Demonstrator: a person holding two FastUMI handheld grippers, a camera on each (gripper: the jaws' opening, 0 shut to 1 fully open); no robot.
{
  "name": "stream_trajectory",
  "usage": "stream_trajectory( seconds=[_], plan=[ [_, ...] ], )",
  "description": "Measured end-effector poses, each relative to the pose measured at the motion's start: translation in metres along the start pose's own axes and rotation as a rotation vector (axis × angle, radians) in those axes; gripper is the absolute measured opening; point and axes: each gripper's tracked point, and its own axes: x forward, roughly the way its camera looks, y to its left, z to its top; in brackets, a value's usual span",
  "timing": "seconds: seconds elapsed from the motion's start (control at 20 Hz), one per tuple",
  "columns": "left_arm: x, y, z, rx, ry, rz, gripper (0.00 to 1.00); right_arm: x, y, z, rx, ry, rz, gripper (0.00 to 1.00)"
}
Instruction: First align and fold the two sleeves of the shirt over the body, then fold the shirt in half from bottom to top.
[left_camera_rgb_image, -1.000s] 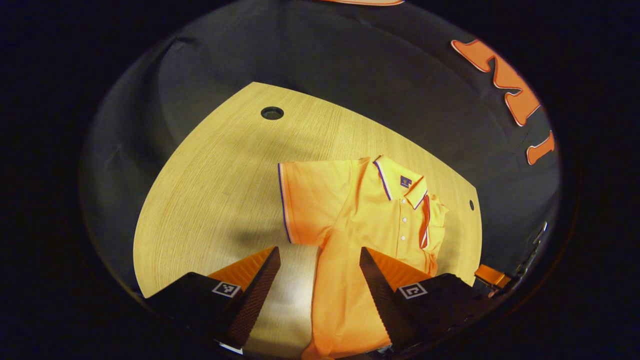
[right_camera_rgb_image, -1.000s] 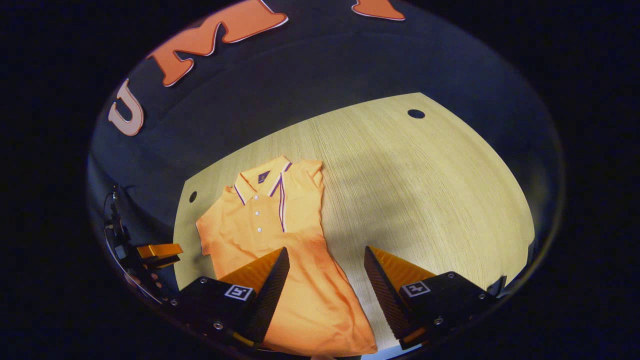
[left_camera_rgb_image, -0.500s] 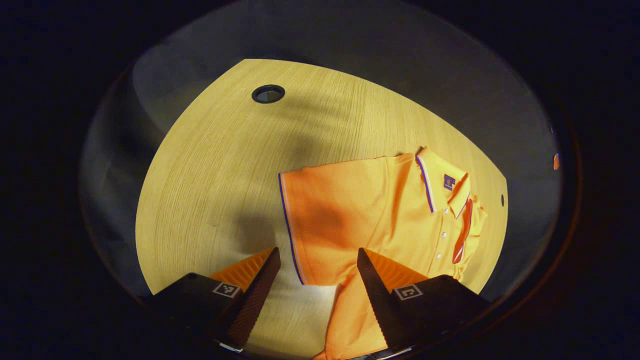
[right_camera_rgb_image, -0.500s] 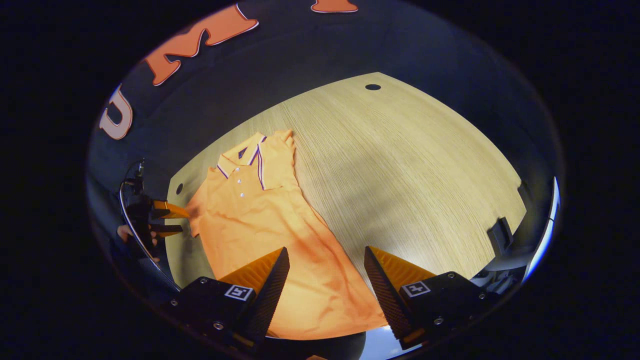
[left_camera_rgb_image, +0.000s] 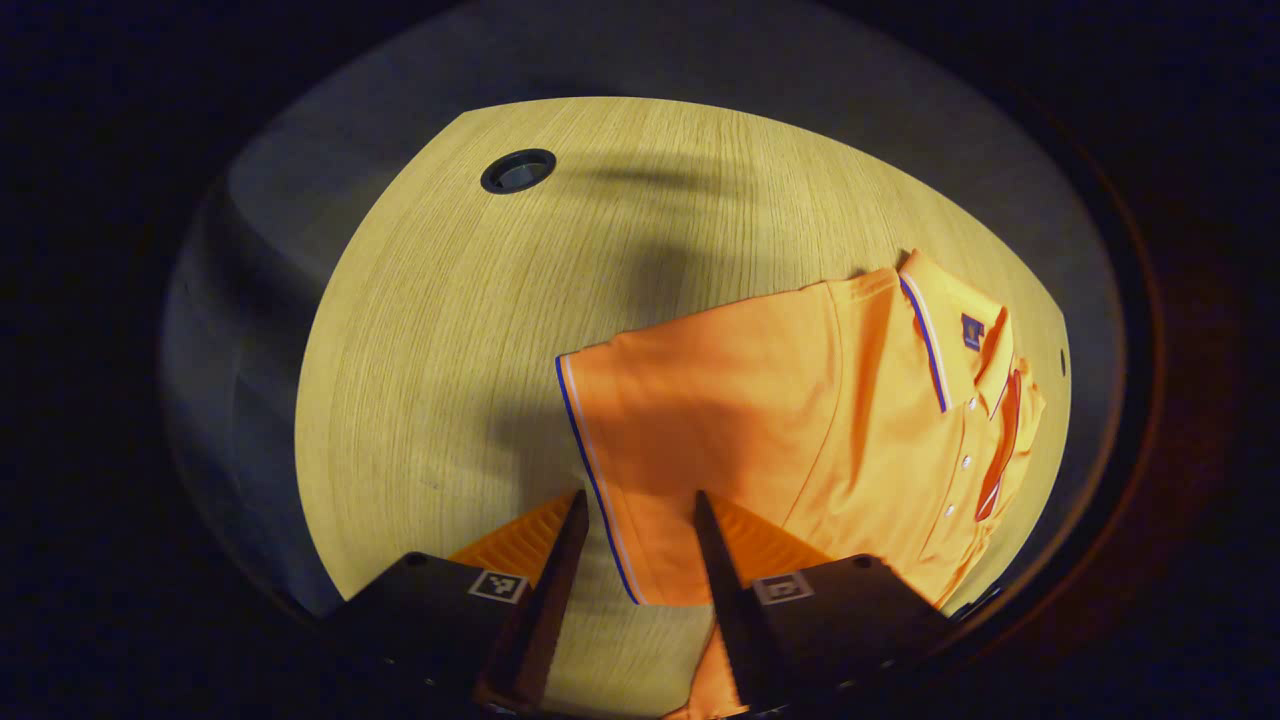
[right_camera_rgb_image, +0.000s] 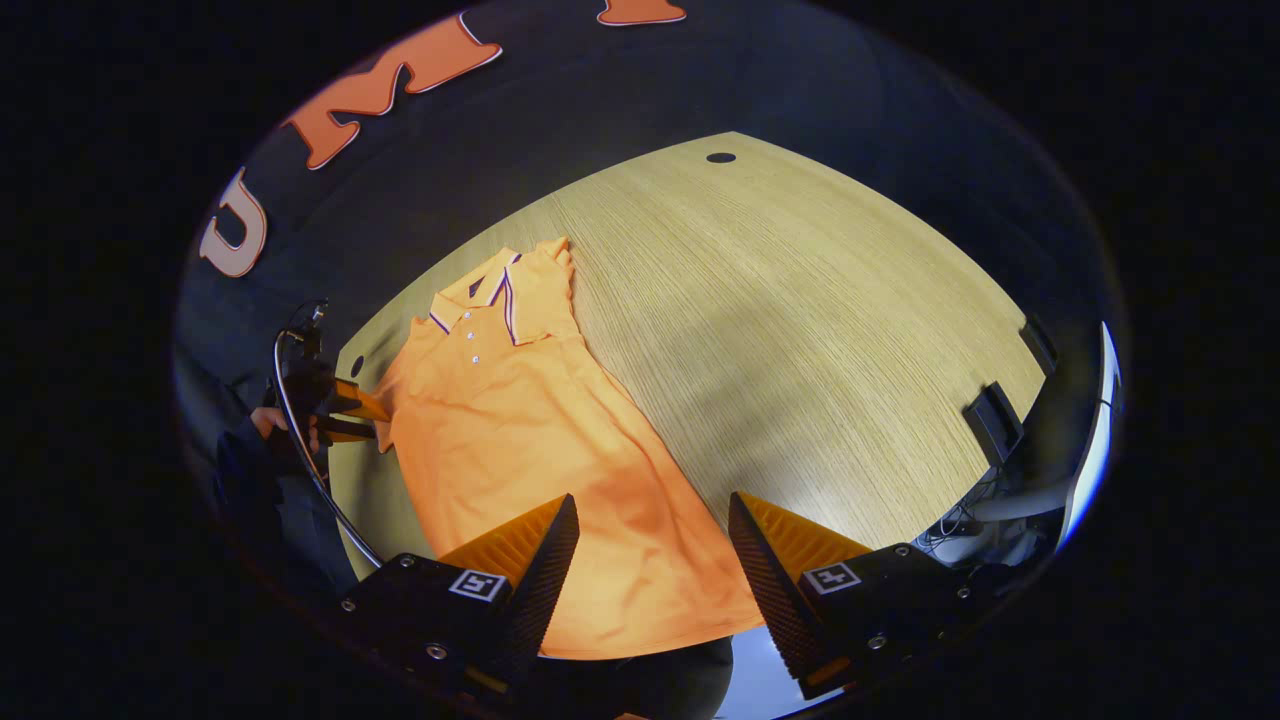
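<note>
The left gripper (left_camera_rgb_image: 632, 520) has its jaws narrowed, perhaps closing, while the right gripper (right_camera_rgb_image: 652, 525) hovers spread wide.

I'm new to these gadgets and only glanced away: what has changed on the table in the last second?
The left claw moved forward to the spread sleeve of the orange polo shirt and narrowed its fingers around the cuff, not yet pinching it. The right claw drew back, open. The shirt lies as before on the wooden table, other sleeve already folded.
</note>
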Motion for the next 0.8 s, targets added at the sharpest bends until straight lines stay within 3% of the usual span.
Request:
stream_trajectory(
  seconds=[0.1,0.2,0.25,0.35,0.55,0.8],
  plan=[
    [0.002,-0.006,0.003,0.02,-0.017,-0.018,0.34,0.001,-0.002,-0.005,0.018,0.002,0.002,0.92],
    [0.004,-0.011,0.002,0.058,-0.037,-0.048,0.14,-0.003,-0.006,-0.008,0.021,0.003,0.006,0.92],
    [0.002,-0.014,0.003,0.062,-0.049,-0.064,0.14,-0.005,-0.008,-0.009,0.016,0.001,0.006,0.92],
    [-0.006,-0.025,0.008,0.068,-0.082,-0.101,0.04,-0.007,-0.012,-0.01,0.011,0.002,0.0,0.93],
    [-0.035,-0.047,0.023,0.171,-0.168,-0.133,0.04,-0.007,-0.019,-0.014,0.036,0.007,-0.002,0.92],
    [-0.047,-0.086,0.027,0.238,-0.19,-0.157,0.04,-0.01,-0.023,-0.023,0.035,0.014,-0.007,0.92]
  ],
)
